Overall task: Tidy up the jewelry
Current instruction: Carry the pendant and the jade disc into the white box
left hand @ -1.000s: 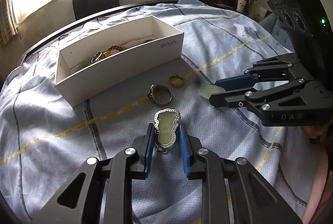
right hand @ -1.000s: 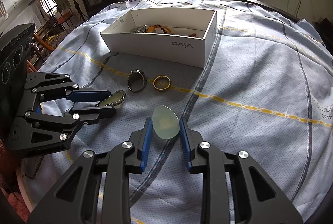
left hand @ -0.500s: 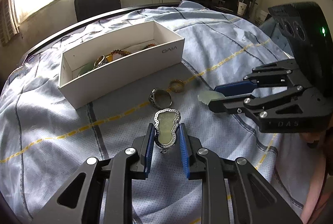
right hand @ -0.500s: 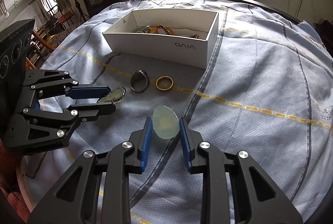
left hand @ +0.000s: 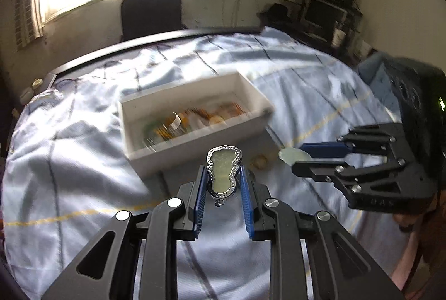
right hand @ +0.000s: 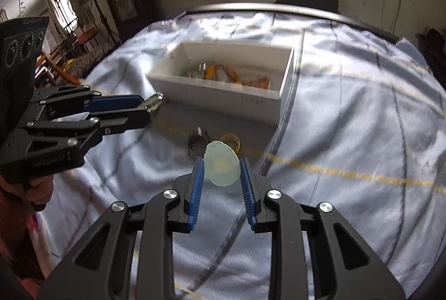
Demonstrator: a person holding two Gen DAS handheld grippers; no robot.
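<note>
Clearly, left gripper [left hand: 223,183] pinches a silver-rimmed pendant [left hand: 223,171], right gripper [right hand: 221,174] a pale disc [right hand: 222,166].

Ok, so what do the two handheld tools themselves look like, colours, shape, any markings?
Both look alike: the left tool and right tool are matte black skeletal linkages with triangular cutouts and round silver pivot bolts, ending in two narrow fingers lined with ribbed blue pads. Seen from the side, each has a bulky black housing behind it; the right one shows a small green light and faint raised lettering, unreadable here.
</note>
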